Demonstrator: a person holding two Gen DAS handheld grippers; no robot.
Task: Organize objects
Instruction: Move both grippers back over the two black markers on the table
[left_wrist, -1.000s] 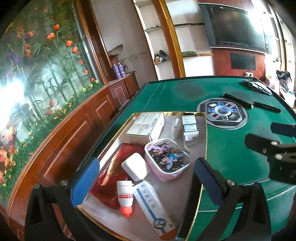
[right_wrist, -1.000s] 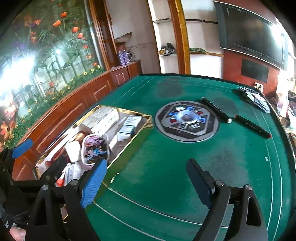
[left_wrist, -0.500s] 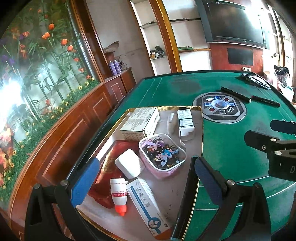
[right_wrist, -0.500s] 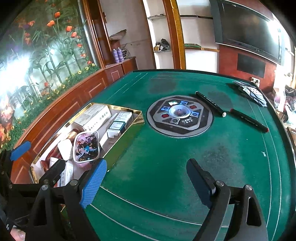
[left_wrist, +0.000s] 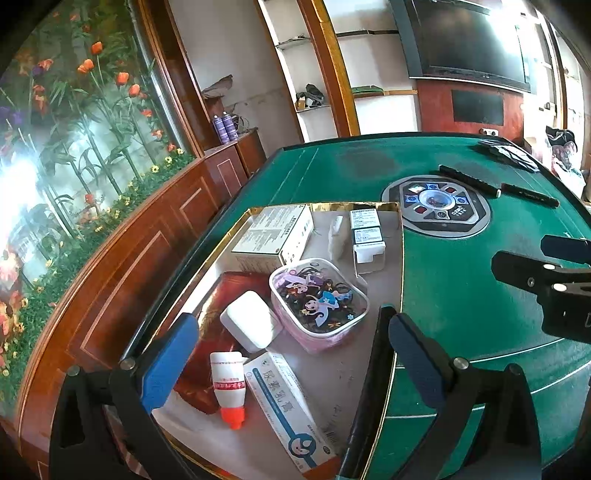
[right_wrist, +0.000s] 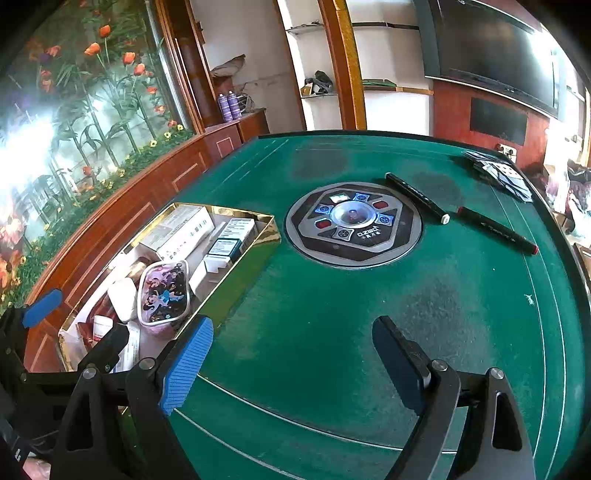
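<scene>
A gold-rimmed tray (left_wrist: 400, 258) sits on the green felt table. It holds a cartoon-lidded container (left_wrist: 319, 295), a white medicine box (left_wrist: 277, 236), a white case (left_wrist: 251, 321), an orange-capped bottle (left_wrist: 229, 384), a long white-and-blue box (left_wrist: 284, 402) and a red packet (left_wrist: 236, 284). My left gripper (left_wrist: 291, 354) hovers open over the tray's near end, with nothing between its pads. My right gripper (right_wrist: 295, 350) stands open above bare felt to the right of the tray (right_wrist: 240, 280), holding nothing. Two black markers (right_wrist: 417, 197) (right_wrist: 496, 230) lie beyond the table's centre dial (right_wrist: 352, 221).
Playing cards (right_wrist: 502, 177) are spread at the far right edge of the table. A wooden cabinet and a flower mural run along the left side. Shelves and a wall television stand behind the table.
Both views drift slightly. Both grippers stay open and nothing on the table has moved.
</scene>
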